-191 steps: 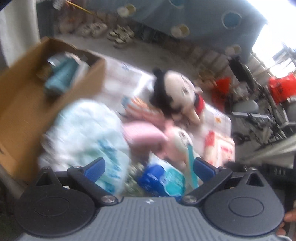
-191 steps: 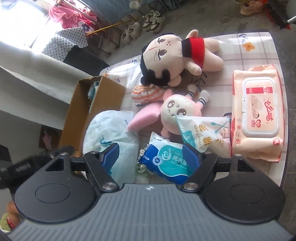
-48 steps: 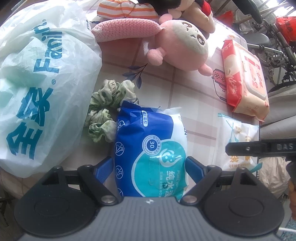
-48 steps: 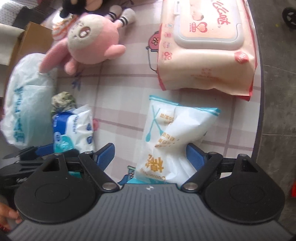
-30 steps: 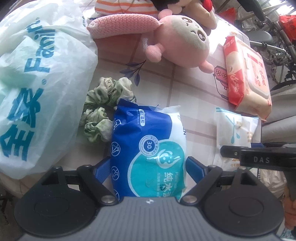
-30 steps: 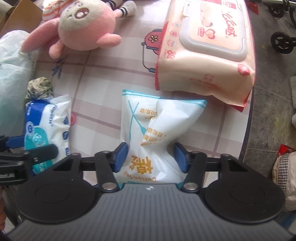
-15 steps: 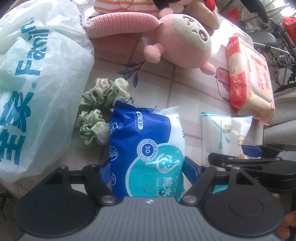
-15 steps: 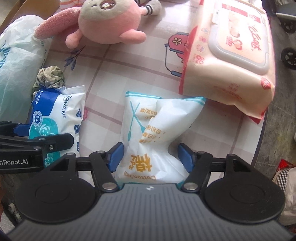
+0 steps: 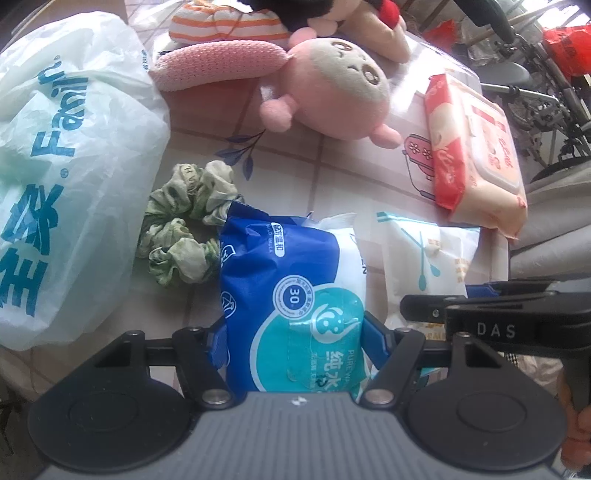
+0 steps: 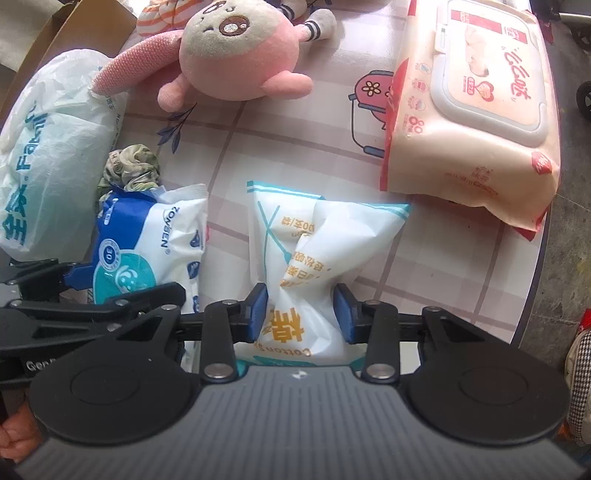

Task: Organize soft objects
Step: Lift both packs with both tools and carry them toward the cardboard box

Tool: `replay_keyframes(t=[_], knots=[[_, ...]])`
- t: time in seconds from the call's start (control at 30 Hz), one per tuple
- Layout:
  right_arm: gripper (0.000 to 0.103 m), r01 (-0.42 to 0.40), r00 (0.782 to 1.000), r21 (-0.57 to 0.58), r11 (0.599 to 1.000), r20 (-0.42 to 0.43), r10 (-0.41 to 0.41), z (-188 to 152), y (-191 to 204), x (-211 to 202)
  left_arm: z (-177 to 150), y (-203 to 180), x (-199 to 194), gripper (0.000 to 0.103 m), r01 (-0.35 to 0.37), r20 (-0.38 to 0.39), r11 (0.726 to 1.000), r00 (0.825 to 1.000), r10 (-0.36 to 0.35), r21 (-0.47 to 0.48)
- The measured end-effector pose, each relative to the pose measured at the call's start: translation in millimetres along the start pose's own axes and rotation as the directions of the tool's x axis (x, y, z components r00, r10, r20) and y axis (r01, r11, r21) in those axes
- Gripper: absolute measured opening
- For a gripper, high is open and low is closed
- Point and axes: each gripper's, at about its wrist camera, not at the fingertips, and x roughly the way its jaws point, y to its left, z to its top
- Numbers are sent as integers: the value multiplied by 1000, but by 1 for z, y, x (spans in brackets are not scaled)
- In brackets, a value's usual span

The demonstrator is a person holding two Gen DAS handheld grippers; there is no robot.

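Leftmost on the worktop (image 10: 291, 147), a white plastic bag (image 9: 62, 177) with teal lettering bulges at the left edge. Just beside it lies a green scrunchie (image 9: 181, 229), touching the far corner of the blue wipes pack (image 9: 295, 302). That pack sits at the near edge, and the left tool (image 9: 295, 336) has just been closing on it: both blue pads press its sides. Next comes the white cotton-swab pouch (image 10: 314, 251), also at the near edge, lying beside the blue pack with a strip of cloth between them. The right tool (image 10: 301, 314) has just been closing too and pinches the pouch so that the film crumples into a waist between its pads. Behind these, toward the far edge, rests a pink plush toy (image 10: 236, 55), and behind it a striped cushion (image 9: 225, 22). At the right edge lies a large peach wipes pack (image 10: 472, 110), its near corner overhanging the rim.
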Motion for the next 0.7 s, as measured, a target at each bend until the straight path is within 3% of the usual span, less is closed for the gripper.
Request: replay_keyframes(t=[0.23,0.7], knots=[[37,-6,1000,7,1000,-2,6,-9,-10,-21,0,0,-1,70,8,7,1000,1000,-8,10],[37,-8,1000,60,998,25,7,-19,-31,-61,7,-39,-23,70,49,8,996,999,-50,74]])
